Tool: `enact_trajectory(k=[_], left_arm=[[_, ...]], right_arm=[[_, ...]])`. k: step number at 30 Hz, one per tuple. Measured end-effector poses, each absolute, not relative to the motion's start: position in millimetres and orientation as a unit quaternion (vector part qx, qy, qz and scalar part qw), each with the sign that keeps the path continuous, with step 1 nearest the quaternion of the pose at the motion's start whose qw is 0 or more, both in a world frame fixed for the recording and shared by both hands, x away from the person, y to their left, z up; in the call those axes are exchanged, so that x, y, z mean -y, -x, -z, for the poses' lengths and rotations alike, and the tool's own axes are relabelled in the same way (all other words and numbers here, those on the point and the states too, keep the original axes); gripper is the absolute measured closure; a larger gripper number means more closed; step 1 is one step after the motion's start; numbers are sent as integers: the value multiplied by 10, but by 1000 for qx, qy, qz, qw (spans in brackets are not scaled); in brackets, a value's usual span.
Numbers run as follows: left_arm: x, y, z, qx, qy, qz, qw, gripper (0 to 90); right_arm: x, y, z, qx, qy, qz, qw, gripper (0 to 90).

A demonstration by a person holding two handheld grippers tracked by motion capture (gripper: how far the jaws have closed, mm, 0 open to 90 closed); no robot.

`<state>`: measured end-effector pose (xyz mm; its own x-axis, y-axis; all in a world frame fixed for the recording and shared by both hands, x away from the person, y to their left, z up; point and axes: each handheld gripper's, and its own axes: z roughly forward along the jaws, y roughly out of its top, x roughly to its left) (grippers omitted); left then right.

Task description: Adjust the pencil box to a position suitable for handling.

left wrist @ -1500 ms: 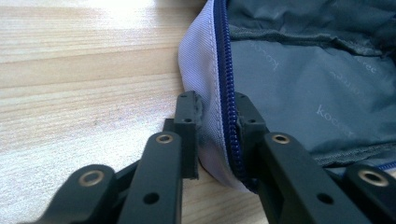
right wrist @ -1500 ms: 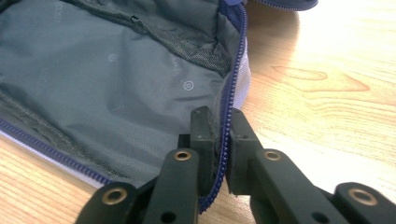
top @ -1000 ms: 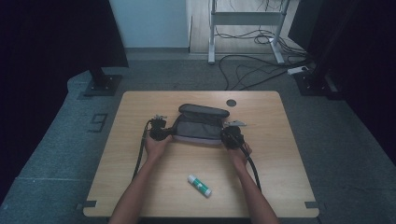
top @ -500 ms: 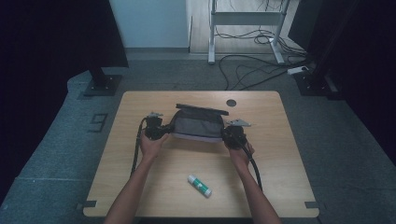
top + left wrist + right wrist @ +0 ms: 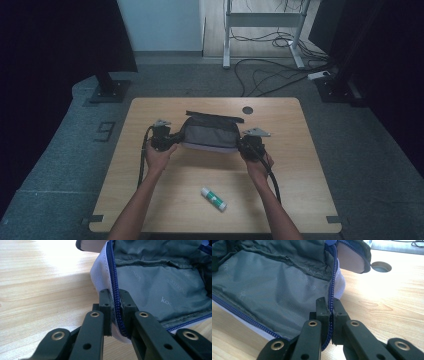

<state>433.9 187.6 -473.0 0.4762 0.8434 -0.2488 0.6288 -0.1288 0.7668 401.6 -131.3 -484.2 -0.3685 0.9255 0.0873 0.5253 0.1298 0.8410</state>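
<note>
**Pouch held open by both ends, off the worktop**

The pouch [image 5: 210, 134] was a soft grey fabric bag with a blue zipper [image 5: 115, 290], unzipped, mouth facing the person. It sat mid-worktop, hanging between the two grippers; from the high view I judged it raised clear of the surface, can't be certain. Handling call: light, floppy, no stiffness of its own, so it sags unless both ends are tensioned. Lining looked slick. The zipper edge is the sensible grip point: thicker, toothed, less likely to slip than bare cloth.

Left gripper [image 5: 115, 305]: jaws pinched narrow on the zipper edge at the pouch's left end. Right gripper [image 5: 330, 308]: same, clamped on the zipper edge at the right end. Both grips were near the corner of the opening.

Pose: left hand [image 5: 159, 156] and right hand [image 5: 259, 164] spread apart either side of the pouch, forearms coming in from the near edge, grippers pointing inward toward each other.

A glue stick [image 5: 213, 198] lay on the worktop [image 5: 300, 200] nearer the person, well apart from the pouch. A round cable hole [image 5: 247, 110] sat beyond the pouch.
</note>
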Motion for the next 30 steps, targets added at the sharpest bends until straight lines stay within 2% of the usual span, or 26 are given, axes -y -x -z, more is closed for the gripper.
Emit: enact_trajectory(k=[17,30], left_arm=[[-1924,-4182,4650,-489,-735,-117,455,838],[-1919,-4019,4664,-473,-743,-118,458,835]], right_arm=[[1326,-3849,4696,-715,-492,-432,244,859],[1381,-3729,4739,-712,-491,-444,234,859]])
